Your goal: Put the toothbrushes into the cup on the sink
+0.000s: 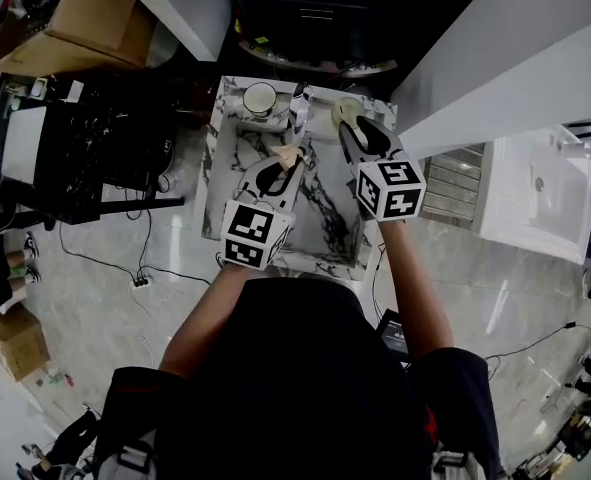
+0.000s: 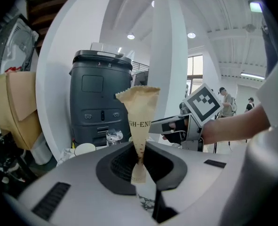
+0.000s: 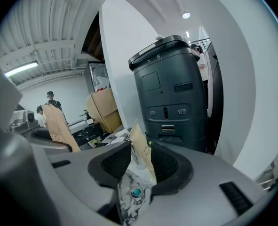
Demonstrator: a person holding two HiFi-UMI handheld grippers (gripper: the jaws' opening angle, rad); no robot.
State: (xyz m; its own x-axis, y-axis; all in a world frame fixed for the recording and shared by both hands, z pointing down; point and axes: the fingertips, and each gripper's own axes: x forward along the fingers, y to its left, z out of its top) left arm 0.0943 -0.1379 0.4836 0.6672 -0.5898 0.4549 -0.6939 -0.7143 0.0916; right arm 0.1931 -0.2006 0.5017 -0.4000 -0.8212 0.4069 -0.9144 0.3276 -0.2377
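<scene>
Open workshop hall with a grey marbled floor (image 1: 105,268) and white columns. A small white sink (image 1: 320,260) with black veining is the work surface, and the person stands over it.

Left gripper (image 2: 139,161): jaws shut on the narrow lower end of a kraft toothbrush packet (image 2: 141,121). The packet is upright with its flared end on top. The print on it reads "GH-EN"; the rest is cut off at the paper edges.

Right gripper (image 3: 139,166): jaws shut on a second toothbrush packet (image 3: 139,149), which is tilted. It has print on it, too foreshortened to read. Directly below these jaws is the veined basin and a drain plug (image 3: 136,192) with a teal centre.

In the head view both grippers are over the basin. The left one is nearer the person and the right one is toward the back right corner. Each carries its black-and-white marker cube.

The cup (image 1: 260,99) is white and upright on the sink's back left corner, apart from both packets. The faucet (image 1: 300,108) sits just right of it.

Behind the sink is a dark grey unit (image 2: 101,98) with front buttons and a small "8" on its top lip. A cardboard box (image 1: 75,18) is off to the left. A few people stand far back.
</scene>
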